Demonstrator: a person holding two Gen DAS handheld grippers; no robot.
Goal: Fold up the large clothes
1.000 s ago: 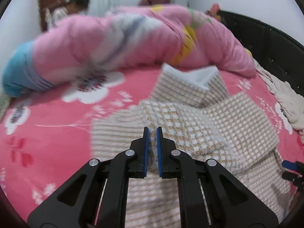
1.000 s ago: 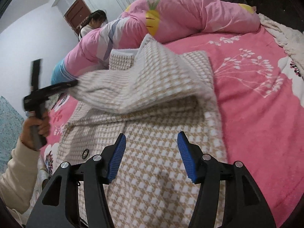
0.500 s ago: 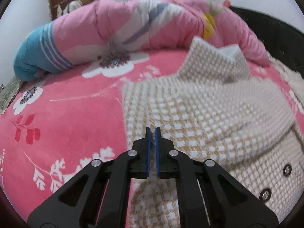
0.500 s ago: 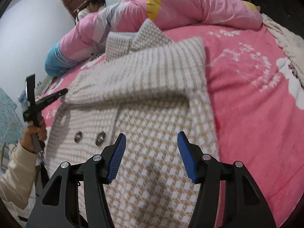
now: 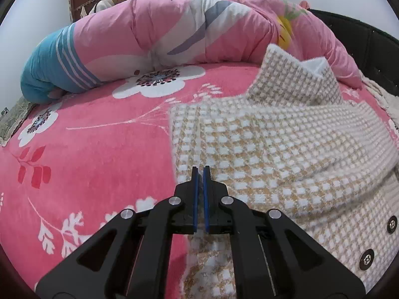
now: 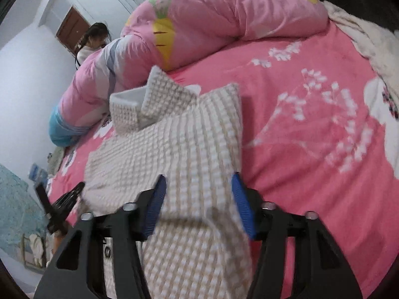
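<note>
checked beige coat (image 5: pixel 286 149) now lies on the pink bed (image 5: pixel 87 154), its sleeve folded across. left gripper (image 5: pixel 199 172) has lowered, pinched shut on cloth; right gripper (image 6: pixel 198 186) is closing around the right edge.

Coat (image 5: pixel 286 149) is a beige and white check with silvery buttons (image 5: pixel 366 262). Bedspread (image 5: pixel 99 154) is hot pink with white flowers, quilt (image 5: pixel 174 32) pale pink with a blue striped end.

The left gripper (image 5: pixel 199 172), low in the frame's centre, angles downward with its blue-padded jaws pressed together. The right gripper (image 6: pixel 198 191), bottom centre, tilts downward too, jaws apart and closing.
</note>
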